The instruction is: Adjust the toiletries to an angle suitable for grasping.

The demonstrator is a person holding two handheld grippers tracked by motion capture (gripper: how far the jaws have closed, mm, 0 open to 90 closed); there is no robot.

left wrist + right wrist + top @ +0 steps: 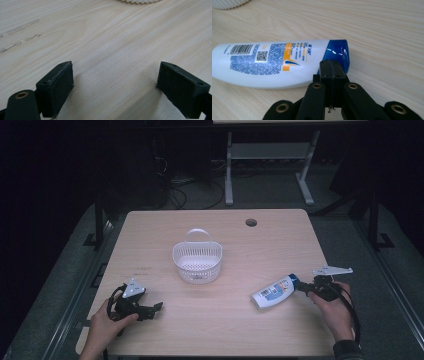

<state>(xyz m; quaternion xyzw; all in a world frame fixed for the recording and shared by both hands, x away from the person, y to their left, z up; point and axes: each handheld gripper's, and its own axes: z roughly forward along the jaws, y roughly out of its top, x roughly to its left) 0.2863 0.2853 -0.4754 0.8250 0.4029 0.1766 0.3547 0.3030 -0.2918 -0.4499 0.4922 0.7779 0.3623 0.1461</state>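
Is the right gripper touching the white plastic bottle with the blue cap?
Cannot tell. In the right gripper view, the shut right gripper overlaps the bottle at its cap, hiding any contact or gap.

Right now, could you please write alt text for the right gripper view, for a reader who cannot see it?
A white bottle with a blue cap lies on its side on a light wooden table. The right gripper, its black fingers closed together, sits just in front of the cap. A white ribbed rim peeks in at the top left corner.
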